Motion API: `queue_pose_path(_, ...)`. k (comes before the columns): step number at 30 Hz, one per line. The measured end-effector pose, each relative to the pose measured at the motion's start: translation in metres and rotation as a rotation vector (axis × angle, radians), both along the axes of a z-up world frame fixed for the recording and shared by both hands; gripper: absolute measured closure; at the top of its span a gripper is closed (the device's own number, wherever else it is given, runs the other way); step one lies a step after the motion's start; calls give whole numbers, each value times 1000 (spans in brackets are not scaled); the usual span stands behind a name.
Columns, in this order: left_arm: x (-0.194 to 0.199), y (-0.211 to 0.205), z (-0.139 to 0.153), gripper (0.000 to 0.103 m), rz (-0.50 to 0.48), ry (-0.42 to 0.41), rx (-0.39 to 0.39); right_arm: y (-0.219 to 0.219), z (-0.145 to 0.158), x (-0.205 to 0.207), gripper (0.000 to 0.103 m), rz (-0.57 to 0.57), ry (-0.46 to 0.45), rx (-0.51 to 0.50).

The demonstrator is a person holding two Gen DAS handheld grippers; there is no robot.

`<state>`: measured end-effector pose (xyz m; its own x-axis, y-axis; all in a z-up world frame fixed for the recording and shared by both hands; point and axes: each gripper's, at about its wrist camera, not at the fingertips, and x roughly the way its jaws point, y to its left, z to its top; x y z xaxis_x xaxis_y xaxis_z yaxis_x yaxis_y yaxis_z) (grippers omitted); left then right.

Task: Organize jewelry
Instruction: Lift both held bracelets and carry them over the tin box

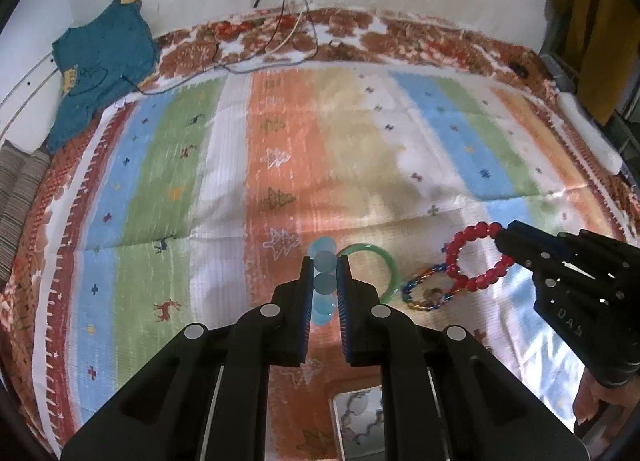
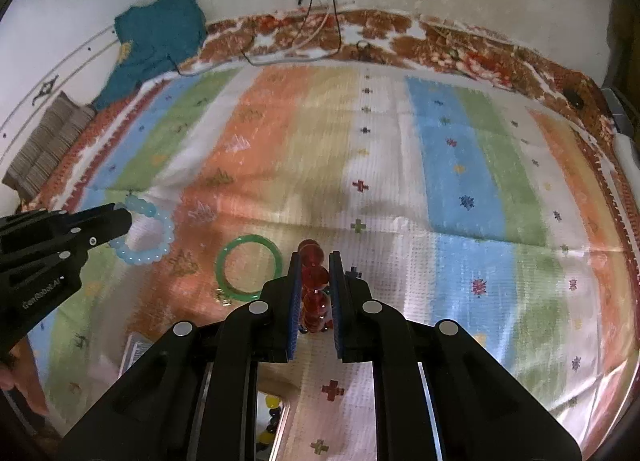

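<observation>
My left gripper (image 1: pixel 325 267) is shut on a light blue bead bracelet (image 1: pixel 323 281) and holds it above the striped cloth; it also shows in the right wrist view (image 2: pixel 150 235). My right gripper (image 2: pixel 312 257) is shut on a red bead bracelet (image 2: pixel 314 287), which also shows in the left wrist view (image 1: pixel 474 257). A green bangle (image 2: pixel 248 265) lies flat on the cloth between the two grippers. A small multicoloured bead bracelet (image 1: pixel 424 293) lies next to the bangle. A jewelry box (image 1: pixel 356 417) with beads inside sits under the grippers, mostly hidden.
The striped cloth (image 1: pixel 280 149) covers a bed against a white wall. A teal shirt (image 1: pixel 100 73) lies at the far left corner. Cables (image 1: pixel 296 21) hang down the wall onto the far edge. A grey folded cloth (image 2: pixel 44 149) lies at the left.
</observation>
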<state>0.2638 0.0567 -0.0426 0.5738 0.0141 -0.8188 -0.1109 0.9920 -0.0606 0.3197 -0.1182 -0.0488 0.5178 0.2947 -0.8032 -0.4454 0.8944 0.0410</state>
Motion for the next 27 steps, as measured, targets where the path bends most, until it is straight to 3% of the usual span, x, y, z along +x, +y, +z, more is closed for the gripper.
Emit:
queue_pose_path(4, -9, -5, 9, 92, -6, -39, 23, -1, 8, -11, 89, 6, -27, 14)
queue_pose_path(16, -42, -15, 32, 92, -19, -96, -29, -7, 27, -43, 89, 34, -74, 37)
queue_pose_path(27, -73, -20, 36, 92, -37, -78, -60, -12, 34, -74, 89, 56, -76, 44)
